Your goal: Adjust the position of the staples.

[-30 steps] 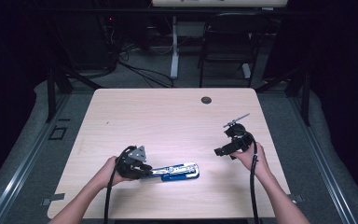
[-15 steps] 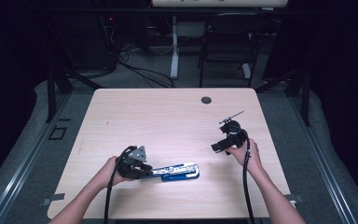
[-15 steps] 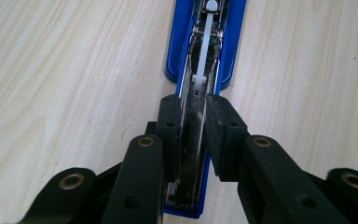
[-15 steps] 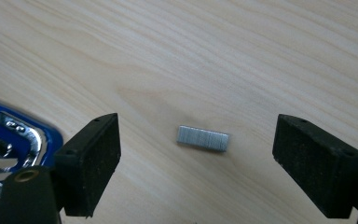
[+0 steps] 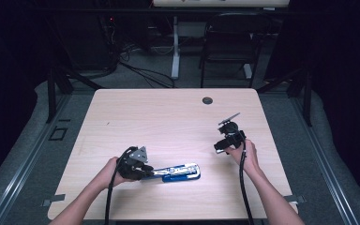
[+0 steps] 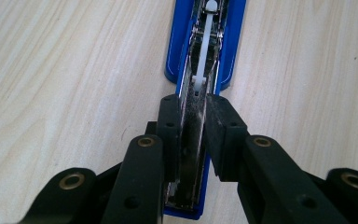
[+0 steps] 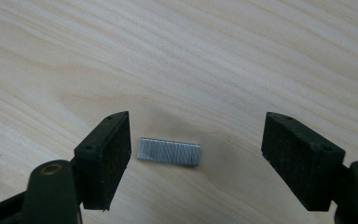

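Small silver staple strip (image 7: pixel 169 151) lies flat between right gripper's (image 7: pixel 196 154) closing, unclenched jaws; could skid aside. Left gripper (image 6: pixel 193 135) clamps open blue stapler (image 6: pixel 200 51).

No readable text or labels (none anywhere).

The table (image 5: pixel 178 117) is the one well-lit thing here; light falls on it from above, even and soft, and the wood shows no hard glare. Around it the room sinks into near black, with a purple tint in the dark at the sides. The high view is grainy and a little soft. Close up, the wood grain is sharp in both gripper views, though the nearest black parts at the bottom edge blur. The strip of staples (image 7: pixel 169 151) glints faintly and a dim shadow smudges the surface just behind it. The stapler (image 6: pixel 200 70) catches a pale sheen along its metal channel.
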